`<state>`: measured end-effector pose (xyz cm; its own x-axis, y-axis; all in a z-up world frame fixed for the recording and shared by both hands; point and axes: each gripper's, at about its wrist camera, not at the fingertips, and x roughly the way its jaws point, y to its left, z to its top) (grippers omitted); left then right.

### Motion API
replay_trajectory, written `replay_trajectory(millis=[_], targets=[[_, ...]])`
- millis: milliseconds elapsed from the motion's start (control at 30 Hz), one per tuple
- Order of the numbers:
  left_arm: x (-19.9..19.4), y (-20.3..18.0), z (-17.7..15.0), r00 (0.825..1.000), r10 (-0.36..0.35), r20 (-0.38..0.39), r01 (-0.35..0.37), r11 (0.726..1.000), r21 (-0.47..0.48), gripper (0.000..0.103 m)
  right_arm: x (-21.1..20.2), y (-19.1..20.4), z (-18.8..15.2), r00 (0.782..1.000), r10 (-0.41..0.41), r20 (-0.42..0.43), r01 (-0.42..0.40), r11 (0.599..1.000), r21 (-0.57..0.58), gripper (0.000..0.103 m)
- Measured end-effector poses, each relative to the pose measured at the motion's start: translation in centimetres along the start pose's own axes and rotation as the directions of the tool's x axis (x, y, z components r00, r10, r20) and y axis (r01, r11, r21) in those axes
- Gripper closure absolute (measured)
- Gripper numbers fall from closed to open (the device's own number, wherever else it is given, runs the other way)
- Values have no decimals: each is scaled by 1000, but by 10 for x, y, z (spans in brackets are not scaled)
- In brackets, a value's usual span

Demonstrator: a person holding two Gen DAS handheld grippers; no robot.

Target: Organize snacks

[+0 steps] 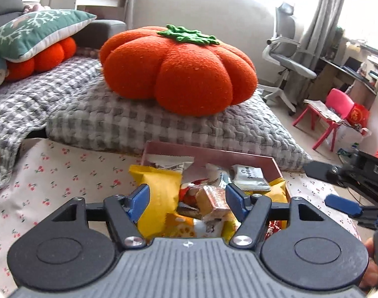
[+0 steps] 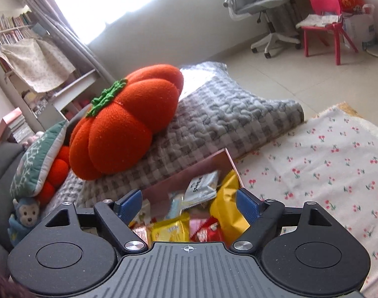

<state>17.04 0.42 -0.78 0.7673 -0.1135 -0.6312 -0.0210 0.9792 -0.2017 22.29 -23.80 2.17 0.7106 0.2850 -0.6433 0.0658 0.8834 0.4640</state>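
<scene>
Many wrapped snacks (image 1: 208, 198) filled 1 pink box (image 1: 238, 157) on the cherry-print cloth (image 1: 72, 171): a tall yellow packet (image 1: 159, 193), a grey-white sachet (image 1: 248, 176) and red wrappers (partly hidden). The left gripper (image 1: 187, 198) and the right gripper (image 2: 189, 204) hung above the box, jaws apart, holding nothing. The orange pumpkin cushion (image 1: 179, 69) lay behind.

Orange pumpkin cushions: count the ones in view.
2. A big orange pumpkin cushion sits on the grey checked blanket; a smaller one is wedged under the green pillow. More may be hidden.
</scene>
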Motion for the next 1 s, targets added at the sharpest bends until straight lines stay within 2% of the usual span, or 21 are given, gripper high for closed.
replay_trajectory(millis=[133, 300, 433, 500, 633, 733, 900, 1000], targets=[[-7, -1, 0, 997, 78, -31, -78, 997, -20, 27, -9, 6, -8, 999, -24, -46, 22, 999, -42, 19], [-25, -4, -11, 981, 180, -72, -178, 984, 29, 9, -27, 14, -26, 994, -66, -82, 56, 992, -112, 18], [-50, -5, -24, 964, 255, -70, -249, 965, 83, 5, -52, 29, -48, 991, -116, -71, 95, 963, -251, 17], [-66, -5, -35, 963, 262, -58, -256, 962, 90, 1, -66, 33, -59, 988, -143, -56, 121, 949, -291, 12], [-96, -4, -59, 965, 255, -52, -250, 964, 84, 1, -97, 26, -88, 986, -163, -40, 144, 945, -294, 5], [-113, -2, -76, 971, 229, -59, -225, 971, 80, 1, -109, 22, -102, 975, -217, -48, 192, 930, -312, 5], [-129, 3, -96, 974, 218, -69, -213, 975, 69, 1, -137, 11, -128, 972, -228, -61, 196, 925, -326, 4], [-128, -4, -102, 976, 206, -71, -196, 973, 119, 1, -137, 6, -134, 961, -257, -98, 212, 920, -330, 2]])
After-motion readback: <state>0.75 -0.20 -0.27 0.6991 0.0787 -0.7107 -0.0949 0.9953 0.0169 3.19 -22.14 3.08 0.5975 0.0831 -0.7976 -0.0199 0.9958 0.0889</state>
